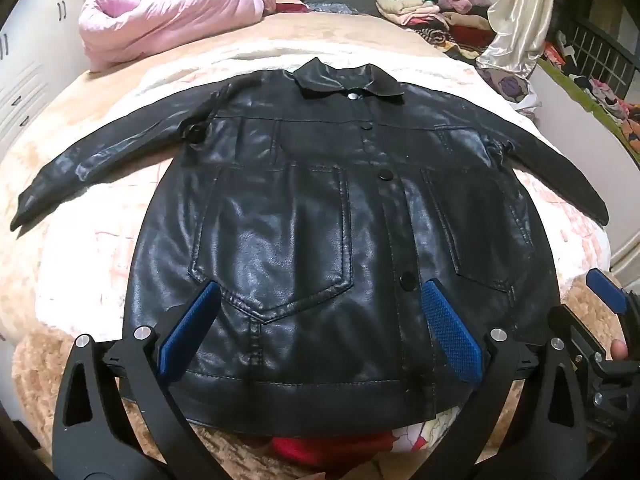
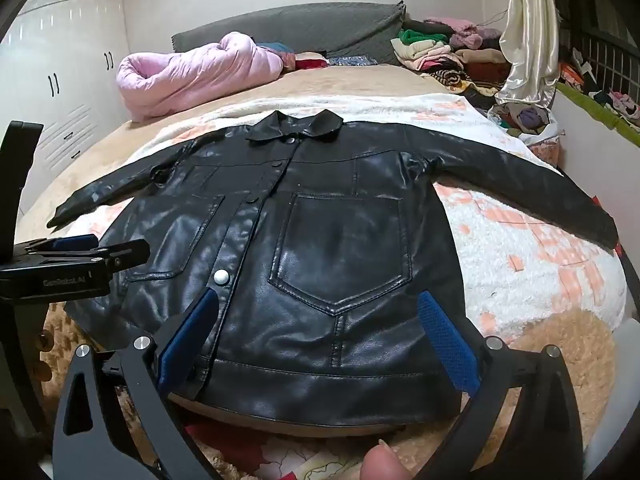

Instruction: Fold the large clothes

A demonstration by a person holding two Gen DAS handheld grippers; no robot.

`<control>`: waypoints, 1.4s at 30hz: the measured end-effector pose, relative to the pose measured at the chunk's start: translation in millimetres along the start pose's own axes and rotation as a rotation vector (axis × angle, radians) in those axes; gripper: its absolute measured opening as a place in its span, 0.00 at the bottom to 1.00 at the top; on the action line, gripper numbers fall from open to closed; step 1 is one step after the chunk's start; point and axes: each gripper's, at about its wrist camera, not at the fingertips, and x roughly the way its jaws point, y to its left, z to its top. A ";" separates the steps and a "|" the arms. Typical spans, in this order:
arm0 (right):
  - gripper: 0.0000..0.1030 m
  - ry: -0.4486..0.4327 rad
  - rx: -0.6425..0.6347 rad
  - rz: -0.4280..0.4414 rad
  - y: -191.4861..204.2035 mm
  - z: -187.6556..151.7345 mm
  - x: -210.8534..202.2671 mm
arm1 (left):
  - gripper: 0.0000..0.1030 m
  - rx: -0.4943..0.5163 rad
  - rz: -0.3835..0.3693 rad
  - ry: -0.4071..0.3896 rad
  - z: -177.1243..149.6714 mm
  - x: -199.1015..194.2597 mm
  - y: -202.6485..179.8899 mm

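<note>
Closest to me are my two grippers, both hanging over the bottom edge of the black jacket (image 1: 320, 240). My left gripper (image 1: 320, 316) has its blue pads (image 1: 188, 328) spread wide apart, and nothing is pinched between them. It points down at the jacket, over the big left pocket (image 1: 272, 240) and the bottom snap button (image 1: 408, 280). I cannot tell if the pads touch the leather.

To the right of it is my right gripper (image 2: 320, 324), also spread wide and pinching nothing. Its left pad sits just below a shiny snap (image 2: 221, 277), and the other pocket (image 2: 344, 248) lies in front of it, between the pads. A fingertip (image 2: 380, 464) shows at the bottom of the right wrist view.

The jacket lies flat and front side up on a white fluffy blanket (image 2: 520, 264) on the bed. It is buttoned, its collar (image 1: 344, 80) points away from my tools, and both sleeves stick out to the sides.

Far past the left gripper, beyond the left sleeve (image 1: 108, 160), lies a rolled pink quilt (image 1: 168, 20). Far ahead and to the right, a pile of folded clothes (image 1: 424, 4) sits next to a shiny cream curtain (image 1: 516, 20). Something red (image 1: 332, 448) peeks out under the jacket's near edge.
</note>
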 end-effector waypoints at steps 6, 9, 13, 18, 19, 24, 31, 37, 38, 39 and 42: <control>0.96 0.017 -0.005 0.000 0.3 -0.8 0.6 | 0.91 0.001 0.002 0.004 -0.2 -0.5 0.8; 0.96 0.018 -0.005 0.002 2.1 0.5 5.6 | 0.91 0.004 -0.005 0.006 0.6 -1.3 -8.0; 0.96 0.025 -0.003 0.003 2.3 1.6 2.4 | 0.91 0.002 -0.002 0.006 2.6 -1.7 -10.9; 0.96 0.025 0.003 0.000 2.0 0.9 3.3 | 0.91 0.005 -0.012 0.001 -1.8 -4.3 -2.5; 0.96 0.024 0.004 0.000 2.2 1.0 3.1 | 0.91 0.006 -0.012 0.002 -1.7 -4.3 -2.4; 0.96 0.018 0.000 0.000 1.8 2.0 1.6 | 0.91 0.007 -0.014 0.000 -1.9 -3.5 -2.1; 0.96 0.019 0.000 0.000 2.3 2.7 2.1 | 0.91 0.008 -0.012 -0.001 -1.9 -3.7 -2.9; 0.96 0.026 0.000 -0.001 2.6 3.3 2.3 | 0.91 0.007 -0.014 0.000 -1.5 -3.7 -3.5; 0.96 0.028 0.001 -0.002 2.9 3.8 3.5 | 0.91 0.007 -0.015 0.000 -1.3 -3.6 -3.8; 0.96 0.029 0.002 -0.002 2.9 4.0 3.5 | 0.91 0.008 -0.015 0.000 -1.0 -3.4 -4.2; 0.96 0.028 0.001 -0.001 2.8 4.0 3.3 | 0.91 0.008 -0.015 0.000 -0.6 -3.3 -4.6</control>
